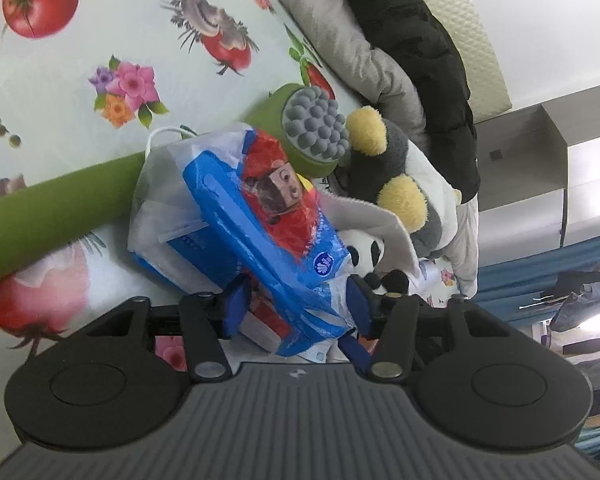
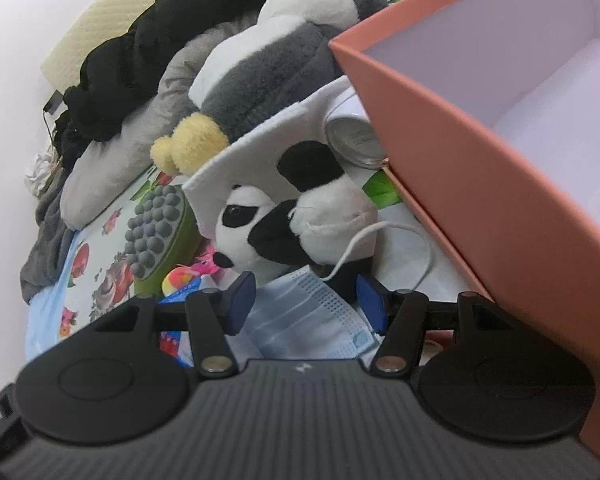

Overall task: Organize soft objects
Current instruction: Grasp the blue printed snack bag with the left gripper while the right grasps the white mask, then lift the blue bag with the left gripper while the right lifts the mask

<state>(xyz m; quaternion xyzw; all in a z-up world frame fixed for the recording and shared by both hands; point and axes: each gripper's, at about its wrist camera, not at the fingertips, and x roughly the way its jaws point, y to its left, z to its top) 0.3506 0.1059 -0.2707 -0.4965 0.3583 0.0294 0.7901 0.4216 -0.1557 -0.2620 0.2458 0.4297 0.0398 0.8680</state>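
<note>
A blue and red tissue pack point(image 1: 268, 224) in a clear plastic bag lies on the flowered sheet. My left gripper point(image 1: 298, 306) has its blue pads on either side of the pack's near end; contact is unclear. A small panda plush point(image 1: 366, 254) lies just right of it. In the right wrist view the panda plush point(image 2: 296, 216) lies right in front of my right gripper point(image 2: 306, 300), which is open over a light blue face mask point(image 2: 312, 320). A grey, white and yellow penguin plush point(image 2: 268, 76) lies behind the panda, and shows in the left view point(image 1: 400, 184).
An open pink box point(image 2: 460, 160) with a white inside stands close on the right. A green massage hammer point(image 1: 300, 132) point(image 2: 160, 228) lies by the pack. Grey and black clothes point(image 1: 400, 40) pile at the bed's far side. A round metal tin point(image 2: 354, 140) sits by the box.
</note>
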